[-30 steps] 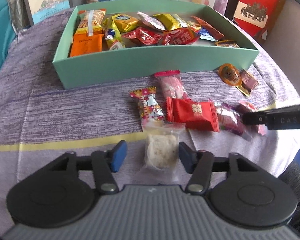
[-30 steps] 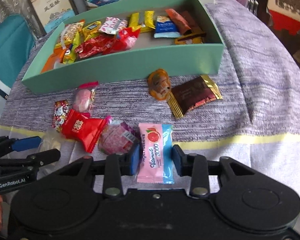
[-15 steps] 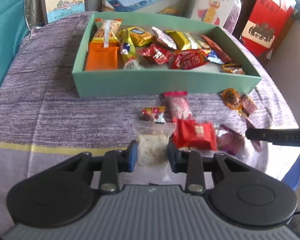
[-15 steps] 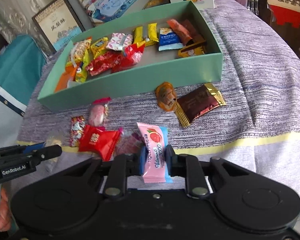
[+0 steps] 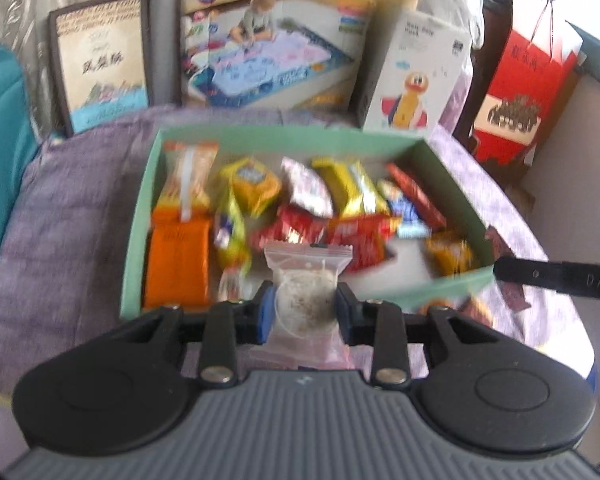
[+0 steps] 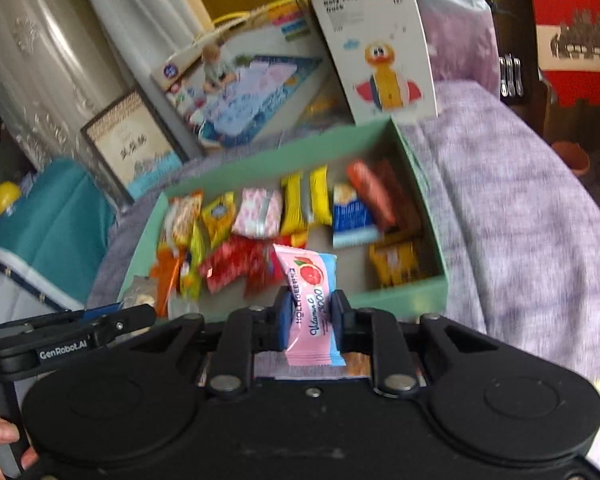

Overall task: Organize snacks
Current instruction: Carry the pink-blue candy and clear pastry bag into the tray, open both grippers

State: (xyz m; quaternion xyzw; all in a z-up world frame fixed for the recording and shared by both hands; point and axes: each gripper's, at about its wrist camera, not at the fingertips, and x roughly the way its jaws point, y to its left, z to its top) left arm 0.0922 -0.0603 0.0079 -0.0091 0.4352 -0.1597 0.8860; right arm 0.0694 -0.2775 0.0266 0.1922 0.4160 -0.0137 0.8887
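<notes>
The left gripper (image 5: 305,312) is clamped on a clear packet (image 5: 306,300) holding a pale, speckled round cake — its blue pads press on both sides of the packet, whose crimped top edge stands up just past the fingertips. The right gripper (image 6: 310,316) is pinched tight on a pink and blue candy wrapper (image 6: 312,304) printed with a grapefruit slice, the wrapper standing upright between the pads.

Just beyond both grippers lies a green box (image 5: 138,220), open on top and crowded with wrapped snacks. Ahead and to the left of the left gripper an orange packet (image 5: 178,268) lies flat against the box's left wall; red wrappers (image 5: 356,236) sit right behind the held cake, and yellow ones (image 5: 348,188) farther back (the picture is blurred, so no print can be read). From the right wrist view, the left gripper's finger (image 6: 80,336) shows low at the left, near the box's near left corner.

The box rests on a purple cloth (image 6: 520,208) covering the table. Past the far wall of the box stand a white carton with a cartoon duck (image 6: 380,48) and a play-mat box (image 5: 268,52) — both leaning upright.
</notes>
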